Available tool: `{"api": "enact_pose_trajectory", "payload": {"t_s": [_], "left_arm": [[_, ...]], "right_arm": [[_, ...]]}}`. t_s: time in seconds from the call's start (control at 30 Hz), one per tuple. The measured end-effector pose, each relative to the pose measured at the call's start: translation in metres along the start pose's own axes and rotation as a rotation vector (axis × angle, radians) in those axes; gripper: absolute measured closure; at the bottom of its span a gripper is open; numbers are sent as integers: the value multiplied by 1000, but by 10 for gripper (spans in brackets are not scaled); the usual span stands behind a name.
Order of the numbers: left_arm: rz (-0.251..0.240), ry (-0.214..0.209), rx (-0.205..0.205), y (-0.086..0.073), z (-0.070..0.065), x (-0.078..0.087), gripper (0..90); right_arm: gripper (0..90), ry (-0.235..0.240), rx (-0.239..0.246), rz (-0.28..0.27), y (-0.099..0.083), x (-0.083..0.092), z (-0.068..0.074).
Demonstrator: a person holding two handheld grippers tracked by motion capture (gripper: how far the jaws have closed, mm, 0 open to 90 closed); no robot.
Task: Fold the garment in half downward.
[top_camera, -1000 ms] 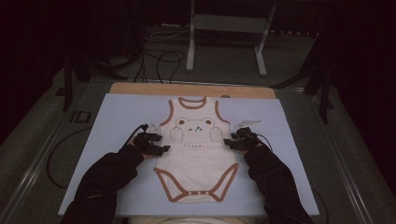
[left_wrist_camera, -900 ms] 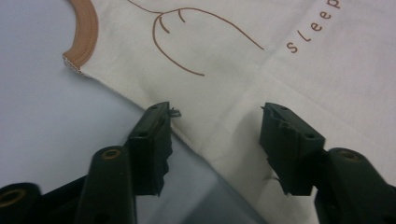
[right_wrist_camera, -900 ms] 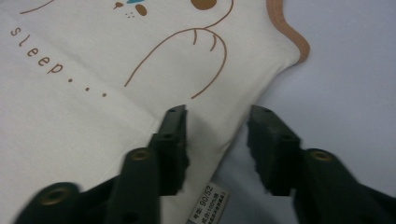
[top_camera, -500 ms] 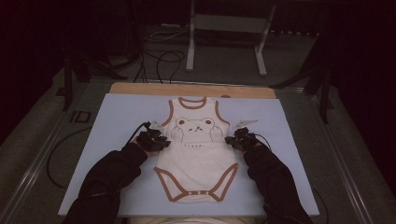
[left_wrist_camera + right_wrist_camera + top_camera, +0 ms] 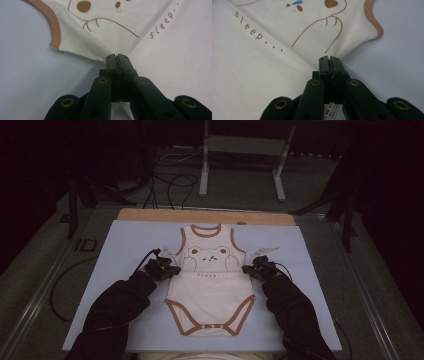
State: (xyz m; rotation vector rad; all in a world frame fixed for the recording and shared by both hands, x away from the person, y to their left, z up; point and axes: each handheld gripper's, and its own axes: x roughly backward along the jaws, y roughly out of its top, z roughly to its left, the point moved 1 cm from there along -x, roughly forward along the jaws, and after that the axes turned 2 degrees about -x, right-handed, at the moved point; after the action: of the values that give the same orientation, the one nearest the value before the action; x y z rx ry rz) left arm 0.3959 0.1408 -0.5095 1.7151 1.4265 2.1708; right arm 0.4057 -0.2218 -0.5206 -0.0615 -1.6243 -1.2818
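A cream baby bodysuit (image 5: 210,285) with brown trim and a bear print lies flat on the pale blue mat (image 5: 125,245), neck away from me. My left gripper (image 5: 169,269) sits at the bodysuit's left side seam, just under the armhole; its jaws have just been closing and now pinch the cloth edge (image 5: 100,58) at the left gripper (image 5: 116,56). My right gripper (image 5: 248,270) is at the right side seam, its jaws also just closed; at the right gripper (image 5: 329,58) they clamp the bodysuit (image 5: 287,50) edge. A small tag (image 5: 332,110) peeks out below.
The mat lies on a wooden board (image 5: 205,216) atop a grey table. A metal stand (image 5: 240,150) and loose cables (image 5: 165,185) sit beyond the far edge. Cables trail from both grippers. Dark sleeves (image 5: 120,310) enter from the bottom.
Both grippers have moved slightly inward to the bodysuit's side seams and their jaws have come together on the cloth.
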Motion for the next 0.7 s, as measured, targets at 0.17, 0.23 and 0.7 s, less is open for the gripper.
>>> {"api": "enact_pose_trajectory", "payload": {"t_s": [0.17, 0.23, 0.7], "left_arm": [[-10, 11, -25, 4, -2, 10, 897], [-9, 15, -27, 4, -2, 11, 897], [-42, 8, -91, 8, -15, 45, 896]], "right_arm": [[900, 3, 3, -24, 5, 10, 2], [900, 7, -1, -31, 6, 11, 2], [900, 30, 42, -94, 10, 46, 17]]}}
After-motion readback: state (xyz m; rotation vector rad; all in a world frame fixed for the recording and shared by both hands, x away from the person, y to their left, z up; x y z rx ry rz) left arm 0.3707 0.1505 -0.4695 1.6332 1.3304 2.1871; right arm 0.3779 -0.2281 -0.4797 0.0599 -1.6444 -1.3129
